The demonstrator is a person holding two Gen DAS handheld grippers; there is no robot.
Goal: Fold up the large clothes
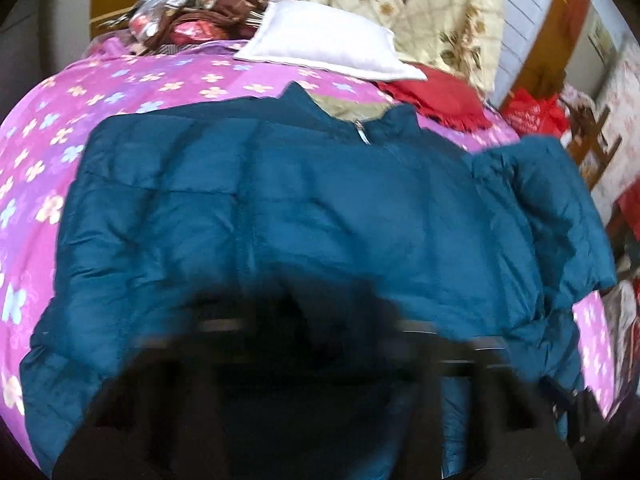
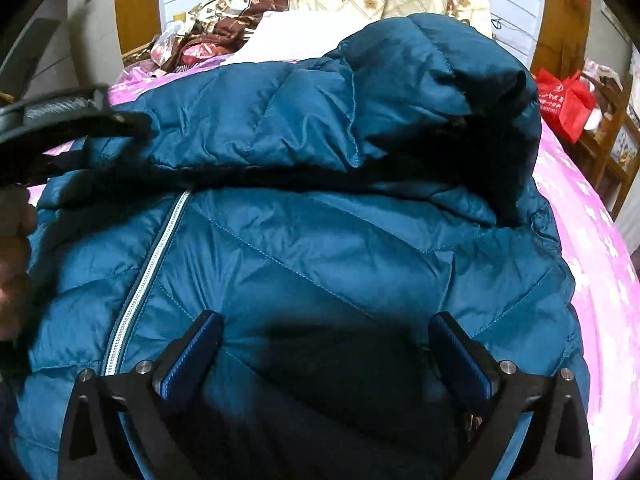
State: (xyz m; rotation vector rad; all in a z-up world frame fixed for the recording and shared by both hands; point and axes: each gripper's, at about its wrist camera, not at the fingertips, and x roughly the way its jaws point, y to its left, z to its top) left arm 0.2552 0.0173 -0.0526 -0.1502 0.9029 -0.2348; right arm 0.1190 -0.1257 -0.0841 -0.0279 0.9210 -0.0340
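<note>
A teal quilted puffer jacket point(image 1: 304, 208) lies front up on a pink flowered bed cover point(image 1: 120, 92), collar toward the pillows. In the right wrist view the jacket point(image 2: 320, 248) fills the frame, its silver zipper point(image 2: 148, 280) running down the left, and one sleeve point(image 2: 320, 120) is folded across the chest. My right gripper point(image 2: 326, 344) is open, its blue-padded fingers point(image 2: 200, 352) wide apart just above the jacket body. My left gripper point(image 1: 320, 332) is a dark motion blur low over the jacket's hem. It also shows at the left of the right wrist view point(image 2: 120, 124), touching the folded sleeve.
A white pillow point(image 1: 328, 40) and a red cloth point(image 1: 436, 100) lie at the bed's head, with floral quilts point(image 1: 420, 8) piled behind. A red bag point(image 2: 564, 100) and wooden furniture stand to the right of the bed.
</note>
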